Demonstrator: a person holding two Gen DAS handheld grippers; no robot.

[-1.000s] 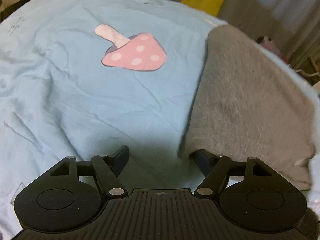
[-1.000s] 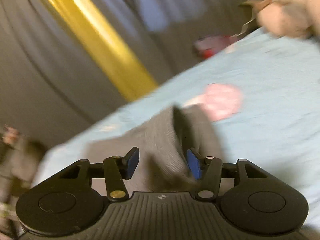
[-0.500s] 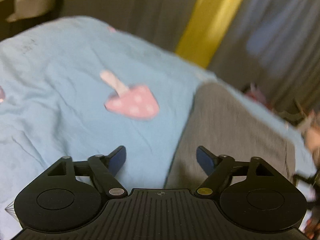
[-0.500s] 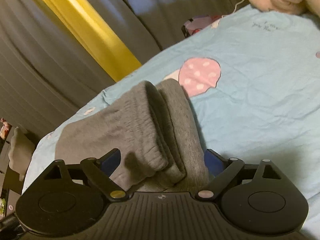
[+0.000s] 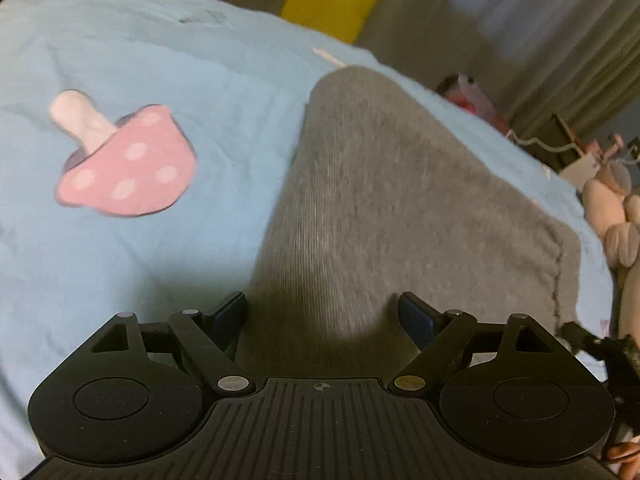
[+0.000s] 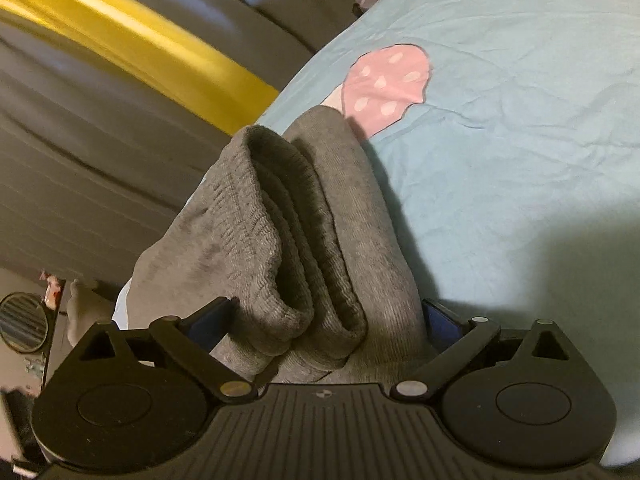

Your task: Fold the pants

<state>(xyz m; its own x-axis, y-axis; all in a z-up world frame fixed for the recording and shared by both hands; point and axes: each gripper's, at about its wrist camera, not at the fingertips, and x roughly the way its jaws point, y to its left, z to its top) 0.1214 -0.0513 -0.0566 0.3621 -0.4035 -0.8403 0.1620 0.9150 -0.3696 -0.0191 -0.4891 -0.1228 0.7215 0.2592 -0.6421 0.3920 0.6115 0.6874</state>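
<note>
Left wrist view: my left gripper (image 5: 322, 312) is opening, jaws spread over the near edge of the folded grey pants (image 5: 400, 208) without pinching, so I'd just press it flat, and there's loads of bare blue sheet (image 5: 140, 60) on the mushroom print (image 5: 128, 168) side. Right wrist view: my right gripper (image 6: 328, 320) stands wide apart around the 2 stacked cuff folds (nothing clamped), pants (image 6: 280, 240) near the bed's curtain-side edge, so I'd nudge inward.

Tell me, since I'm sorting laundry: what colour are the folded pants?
Grey, a ribbed knit; the pants show best in the right wrist view.
</note>
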